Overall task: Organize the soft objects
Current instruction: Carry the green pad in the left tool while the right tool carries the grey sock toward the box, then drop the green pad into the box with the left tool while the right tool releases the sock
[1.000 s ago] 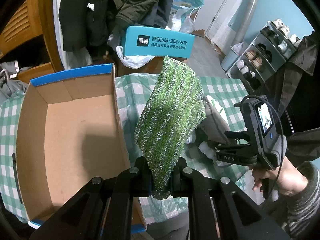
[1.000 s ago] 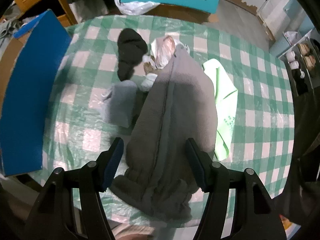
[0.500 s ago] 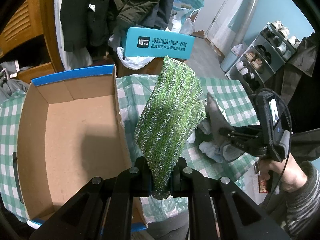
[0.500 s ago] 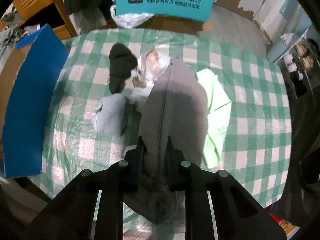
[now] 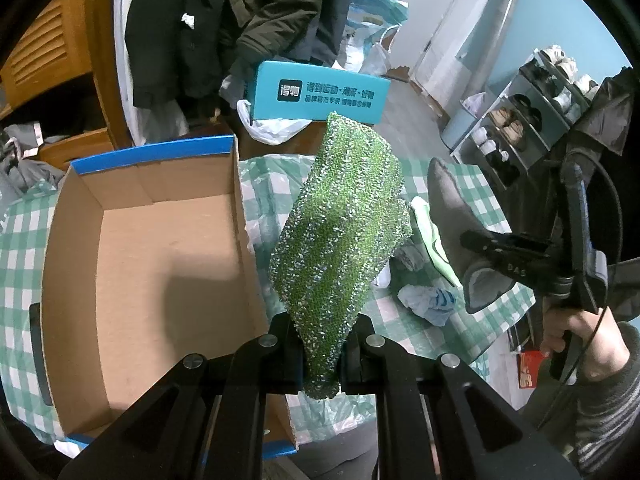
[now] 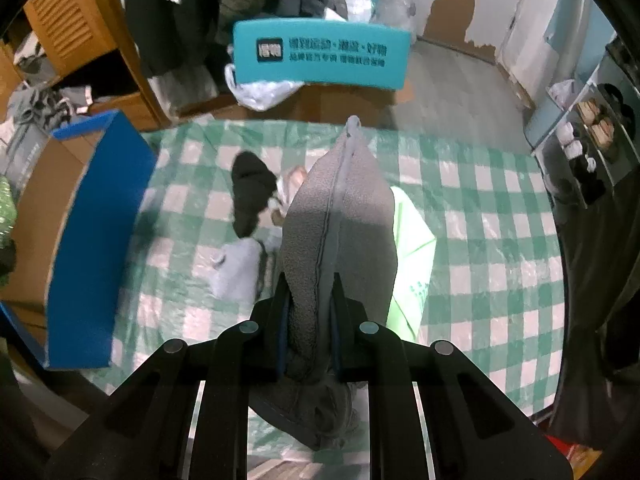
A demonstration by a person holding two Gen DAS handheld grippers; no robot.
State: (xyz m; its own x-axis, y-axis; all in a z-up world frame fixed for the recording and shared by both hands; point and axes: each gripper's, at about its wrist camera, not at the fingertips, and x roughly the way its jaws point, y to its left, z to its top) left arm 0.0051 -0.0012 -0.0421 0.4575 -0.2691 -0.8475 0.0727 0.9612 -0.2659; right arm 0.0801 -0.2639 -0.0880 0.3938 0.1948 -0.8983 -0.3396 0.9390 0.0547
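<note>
Green-and-white checked cloth (image 6: 480, 216) covers the table, and behind it sit a teal box with printed lettering (image 6: 320, 56), dark coats on a wooden rack and a shoe shelf off to the right. On the left side of the table stands an open cardboard box (image 5: 132, 264) with a blue outer wall, its inside bare brown card.

Over to the left gripper (image 5: 320, 354): its jaws are pinched tight on the lower end of a green scrubbing cloth (image 5: 340, 232), which stands up out of the grip, just beside the box's right wall and held above the table.

Now the right gripper (image 6: 310, 322), held in a hand (image 5: 576, 336) with a striped sleeve: the jaws have just been closing, and they are clamped on a grey fleece piece (image 6: 340, 216) (a seam runs down its middle). The bunched near end droops below the jaws while the far end points away over the cloth. From the left wrist view it reads as lifted clear of the table.

Lying on the cloth under and around it: a black sock (image 6: 250, 188), a pale grey sock (image 6: 236, 266), a light green cloth (image 6: 412, 248) peeking out from the right of the fleece, and a crumpled white-and-blue piece (image 5: 426, 298), near the table's front edge.
</note>
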